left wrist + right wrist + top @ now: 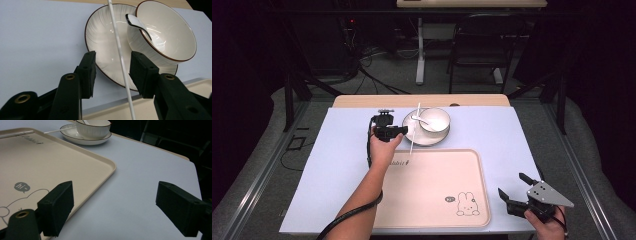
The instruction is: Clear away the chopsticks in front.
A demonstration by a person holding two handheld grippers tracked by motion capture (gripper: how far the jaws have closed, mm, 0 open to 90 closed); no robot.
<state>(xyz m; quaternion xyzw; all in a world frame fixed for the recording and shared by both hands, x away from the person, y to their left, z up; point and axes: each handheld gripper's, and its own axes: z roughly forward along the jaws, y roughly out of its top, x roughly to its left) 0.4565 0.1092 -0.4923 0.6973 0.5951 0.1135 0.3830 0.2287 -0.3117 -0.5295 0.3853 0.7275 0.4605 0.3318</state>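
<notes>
A thin white stick [414,132] lies slanted across a white plate [424,138], its near end reaching the beige tray [427,185]. A white bowl [435,120] with a white spoon [418,119] in it stands on the plate. My left gripper [404,131] is at the plate's left rim. In the left gripper view the stick [119,47] runs between the jaws of the left gripper [113,58], nearer the right pad, with a gap on both sides, so the jaws are open around it. My right gripper [511,183] hovers open and empty right of the tray.
The tray, printed with a rabbit [467,204], takes up the near middle of the pale blue mat [337,165]. In the right gripper view the tray's corner [110,167] lies left of the jaws, with bare mat [140,165] ahead. A chair [482,45] stands beyond the table.
</notes>
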